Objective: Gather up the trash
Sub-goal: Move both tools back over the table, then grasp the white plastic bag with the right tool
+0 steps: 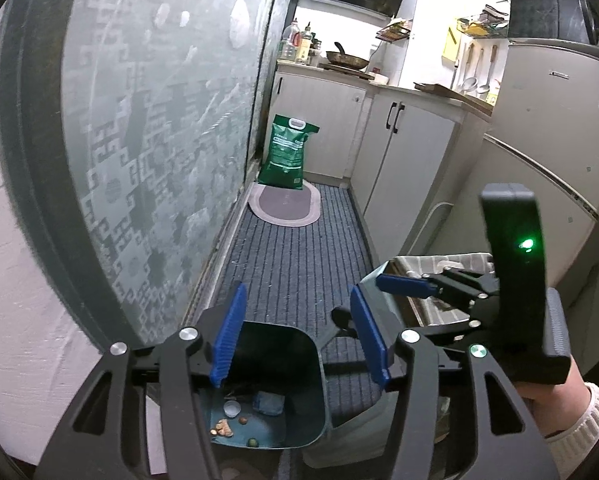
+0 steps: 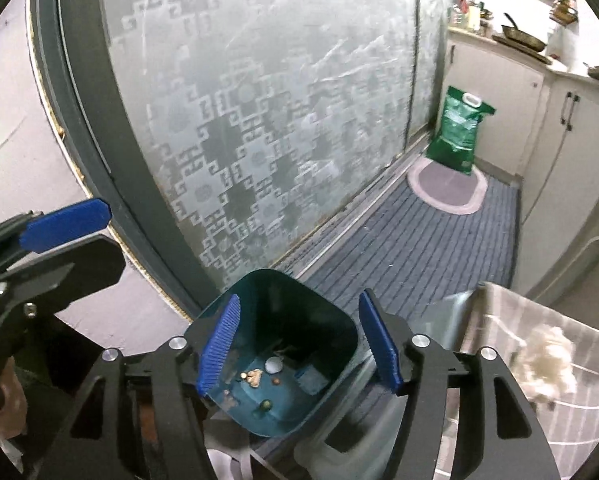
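Left hand-held gripper [image 1: 303,336] hung wide open, nothing in it. Teal trash bin [image 1: 317,412] sat on the floor at 6 o'clock, with a white cap [image 2: 273,366], nut shells and crumbs inside. Right hand-held gripper [image 2: 299,340] was wide open too, empty.

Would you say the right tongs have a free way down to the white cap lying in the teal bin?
Probably yes: the right tongs stand open above the teal bin, and nothing covers the white cap.
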`<control>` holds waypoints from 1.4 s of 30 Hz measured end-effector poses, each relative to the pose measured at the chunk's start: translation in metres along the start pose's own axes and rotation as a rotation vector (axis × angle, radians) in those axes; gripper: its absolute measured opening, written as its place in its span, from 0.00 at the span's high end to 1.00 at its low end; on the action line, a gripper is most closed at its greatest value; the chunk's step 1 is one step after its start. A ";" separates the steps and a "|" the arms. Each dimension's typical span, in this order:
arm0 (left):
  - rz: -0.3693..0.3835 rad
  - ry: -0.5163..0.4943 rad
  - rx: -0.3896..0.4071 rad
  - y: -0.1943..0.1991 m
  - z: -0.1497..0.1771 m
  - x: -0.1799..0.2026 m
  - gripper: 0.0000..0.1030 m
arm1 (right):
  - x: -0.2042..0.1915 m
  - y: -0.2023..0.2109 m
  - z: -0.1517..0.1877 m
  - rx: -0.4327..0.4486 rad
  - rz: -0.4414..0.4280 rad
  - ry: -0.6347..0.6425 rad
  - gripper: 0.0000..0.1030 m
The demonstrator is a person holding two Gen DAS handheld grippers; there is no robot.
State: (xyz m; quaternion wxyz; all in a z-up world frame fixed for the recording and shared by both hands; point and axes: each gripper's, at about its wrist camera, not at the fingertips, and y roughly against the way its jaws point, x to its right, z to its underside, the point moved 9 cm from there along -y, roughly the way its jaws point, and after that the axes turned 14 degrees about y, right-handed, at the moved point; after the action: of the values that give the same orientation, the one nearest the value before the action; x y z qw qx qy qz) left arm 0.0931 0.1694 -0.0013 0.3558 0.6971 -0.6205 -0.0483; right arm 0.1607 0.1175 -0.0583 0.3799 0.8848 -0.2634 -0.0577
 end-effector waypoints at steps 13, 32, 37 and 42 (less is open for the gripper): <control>0.024 -0.048 -0.052 -0.035 0.019 0.050 0.40 | 0.101 0.050 0.041 0.020 0.158 -0.117 0.39; 0.027 -0.115 -0.125 -0.069 0.050 0.093 0.40 | 0.148 0.010 0.098 -0.138 0.255 -0.077 0.90; 0.029 -0.120 -0.134 -0.073 0.054 0.100 0.40 | 0.152 0.024 0.097 -0.105 0.237 -0.104 0.96; 0.041 -0.127 -0.142 -0.078 0.058 0.112 0.40 | 0.156 0.051 0.094 -0.047 0.223 -0.131 0.99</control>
State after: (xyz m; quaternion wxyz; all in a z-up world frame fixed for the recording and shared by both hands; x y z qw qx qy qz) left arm 0.1538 0.0416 -0.0459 0.3651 0.6527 -0.6512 -0.1290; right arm 0.2439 -0.0518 -0.0730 0.3866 0.8353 -0.3828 -0.0789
